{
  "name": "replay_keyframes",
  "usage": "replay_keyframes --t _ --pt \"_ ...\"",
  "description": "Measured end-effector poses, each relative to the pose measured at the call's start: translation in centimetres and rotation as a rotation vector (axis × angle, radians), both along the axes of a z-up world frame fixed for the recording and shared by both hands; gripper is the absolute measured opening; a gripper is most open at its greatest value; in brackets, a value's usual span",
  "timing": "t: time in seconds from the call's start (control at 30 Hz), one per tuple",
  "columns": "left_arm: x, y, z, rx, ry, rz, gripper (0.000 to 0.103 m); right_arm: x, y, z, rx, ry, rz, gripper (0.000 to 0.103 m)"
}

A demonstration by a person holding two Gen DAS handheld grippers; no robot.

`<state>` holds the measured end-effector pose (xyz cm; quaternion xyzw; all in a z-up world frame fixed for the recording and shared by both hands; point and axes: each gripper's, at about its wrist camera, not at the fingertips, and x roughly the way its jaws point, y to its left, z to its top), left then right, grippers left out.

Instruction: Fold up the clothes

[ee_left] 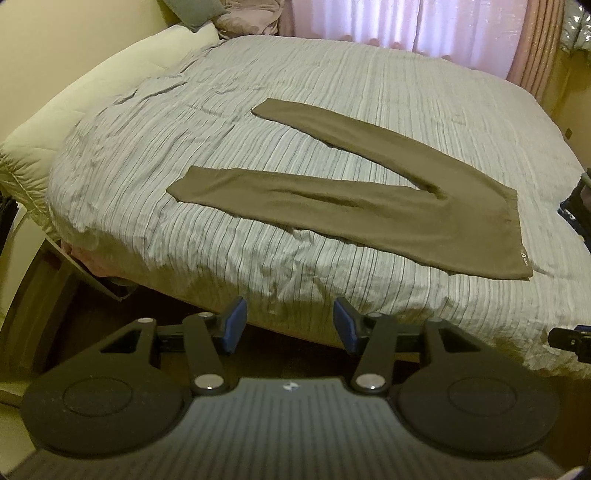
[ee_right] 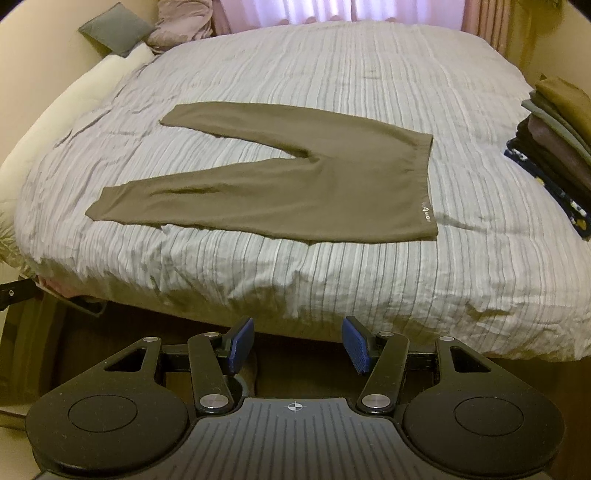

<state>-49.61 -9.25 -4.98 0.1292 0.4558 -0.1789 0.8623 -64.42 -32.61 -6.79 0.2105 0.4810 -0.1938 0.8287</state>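
Your left hand-held gripper (ee_left: 290, 325) and your right hand-held gripper (ee_right: 298, 345) are both released, jaws spread wide with nothing between the blue pads (ee_right: 242, 345), and both hang off the near edge of the bed (ee_right: 332, 280), above the dark floor. One pair of olive leggings (ee_right: 295, 184) lies flat on the striped grey bedspread (ee_left: 258, 258), untouched by either tool. In the right wrist view its waistband runs from 1 o'clock down to 4 o'clock of the garment, and the two legs fan out toward 9 and 10 o'clock in a V. You have bare bedspread on every side of the garment: a broad strip between its lower hem and the near bed edge, and more open cover toward 12 o'clock up to the curtain (ee_left: 369, 22). At 3 o'clock in the right wrist view, one stack of folded clothes (ee_right: 554, 147) sits at the bed's right margin, well apart from the waistband. At 11 o'clock, count one grey cushion (ee_right: 114, 31) and one pinkish bundle of fabric (ee_right: 181, 26) against the wall. A cream quilt (ee_left: 92, 96) borders the bed's left edge.
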Motion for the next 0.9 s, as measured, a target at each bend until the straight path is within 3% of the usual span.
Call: replay_keyframes --t 0.5,0.7,0.9 --pt "3.3 -0.4 -0.7 -0.007 0.016 0.009 0.048 3.2 -0.9 -0.2 -0.011 -0.007 0.005 0.057" --pt "8.1 -1.4 -0.9 -0.026 0.019 -0.009 0.048 7.0 -2.1 -0.4 -0.013 0.0 -0.015 0.057" --pt "15.2 -3.4 -0.8 -0.02 0.027 -0.083 0.048 11.6 -3.3 -0.6 -0.011 0.01 -0.065 0.057"
